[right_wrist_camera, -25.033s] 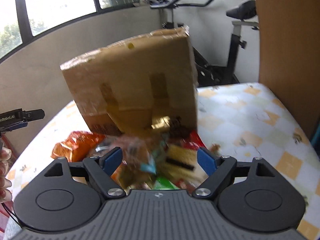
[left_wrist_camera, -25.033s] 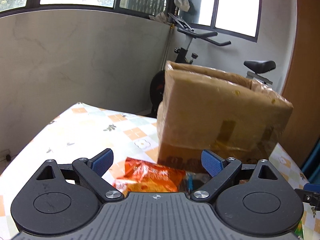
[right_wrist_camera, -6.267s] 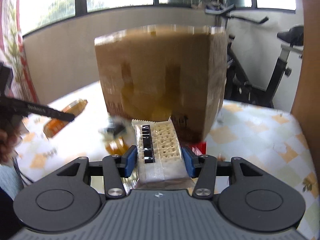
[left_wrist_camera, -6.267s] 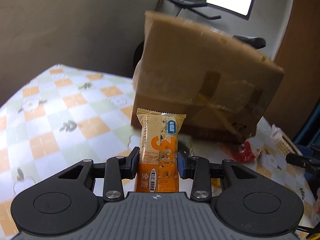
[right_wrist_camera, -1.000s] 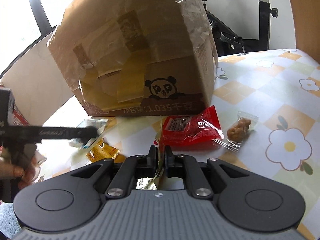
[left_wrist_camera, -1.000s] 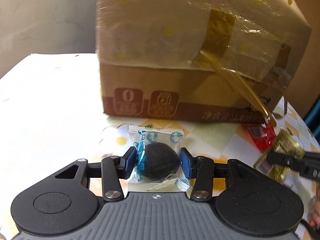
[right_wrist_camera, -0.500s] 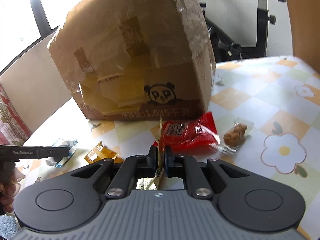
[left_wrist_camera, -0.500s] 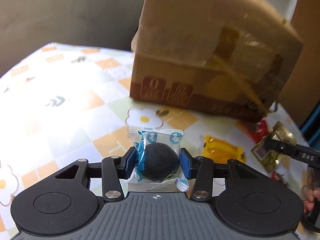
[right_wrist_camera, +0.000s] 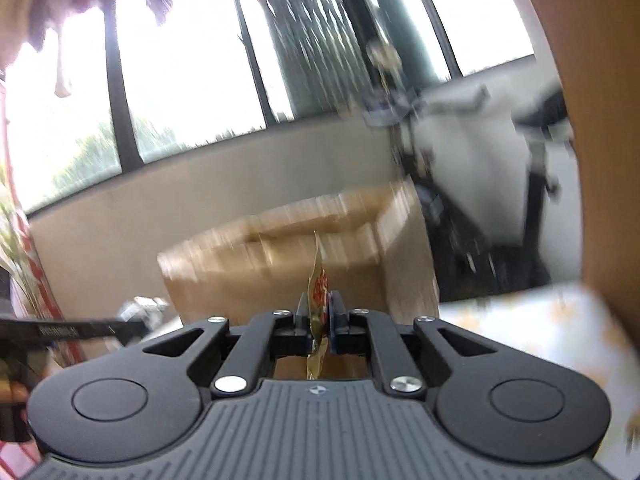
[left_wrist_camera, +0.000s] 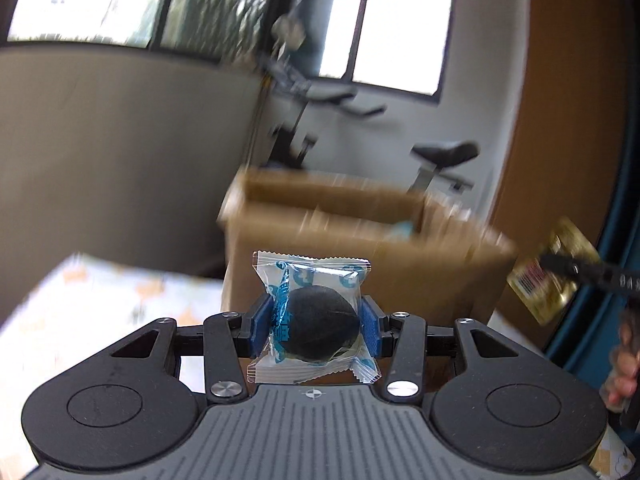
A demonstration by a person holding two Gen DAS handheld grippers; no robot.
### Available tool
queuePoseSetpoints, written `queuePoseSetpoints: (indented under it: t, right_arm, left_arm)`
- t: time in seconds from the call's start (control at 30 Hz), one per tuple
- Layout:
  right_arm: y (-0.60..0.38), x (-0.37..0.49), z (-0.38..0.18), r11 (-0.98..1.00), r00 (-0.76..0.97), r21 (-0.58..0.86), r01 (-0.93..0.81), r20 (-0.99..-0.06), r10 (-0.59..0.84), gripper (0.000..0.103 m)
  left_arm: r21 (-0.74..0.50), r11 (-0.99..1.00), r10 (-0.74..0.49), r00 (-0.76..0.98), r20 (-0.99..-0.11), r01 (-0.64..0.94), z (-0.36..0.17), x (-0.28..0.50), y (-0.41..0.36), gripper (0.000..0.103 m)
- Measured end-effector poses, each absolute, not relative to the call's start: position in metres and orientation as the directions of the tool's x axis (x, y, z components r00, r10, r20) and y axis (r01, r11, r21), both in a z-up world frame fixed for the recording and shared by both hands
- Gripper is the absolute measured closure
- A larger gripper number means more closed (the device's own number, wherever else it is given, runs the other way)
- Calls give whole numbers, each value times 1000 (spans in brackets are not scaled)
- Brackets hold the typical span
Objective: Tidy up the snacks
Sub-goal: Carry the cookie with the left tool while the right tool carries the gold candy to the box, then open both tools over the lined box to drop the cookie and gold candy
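Observation:
My left gripper is shut on a clear blue-printed packet with a dark round snack inside, held upright between the blue pads. Beyond it stands the open cardboard box, its top rim at about the packet's height. My right gripper is shut on a thin gold foil packet, seen edge-on, in front of the same cardboard box. In the left wrist view the gold packet and the right gripper's fingers show at the right edge. The left gripper's finger pokes in at the left of the right wrist view.
The flower-checked tablecloth shows left of the box, and again as the tablecloth at the right. An exercise bike stands behind the box by the windows. A brown wooden panel rises at the right. A hand holds the right gripper.
Both grippers have risen from table height to the level of the box's open top, each keeping its packet. The snacks lying on the table have dropped out of view.

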State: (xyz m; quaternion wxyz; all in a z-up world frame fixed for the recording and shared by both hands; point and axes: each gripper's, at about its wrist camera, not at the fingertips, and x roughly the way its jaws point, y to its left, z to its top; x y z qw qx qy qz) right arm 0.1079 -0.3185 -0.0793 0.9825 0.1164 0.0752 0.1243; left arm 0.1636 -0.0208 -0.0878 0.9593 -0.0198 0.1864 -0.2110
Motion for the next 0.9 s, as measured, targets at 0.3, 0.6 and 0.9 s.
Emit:
queuePoseSetpoints:
  t: [0.3,0.6,0.9]
  right_arm:
    - [-289,206,-34,934,951,278,-224,-148,272,95]
    - [-278,280,-61,878,905,454,-151,-295,308,94]
    - [-283,273,-52,925,910,355,-133,-327,256,53]
  left_arm:
    - [-117,916,-401,863,-308,384,-44,245,-54,54]
    - [-59,940,-331,851,-408,337,-51,295,-65,53]
    - [-65,942,-325,855,-405,328,-51,285,-44,26]
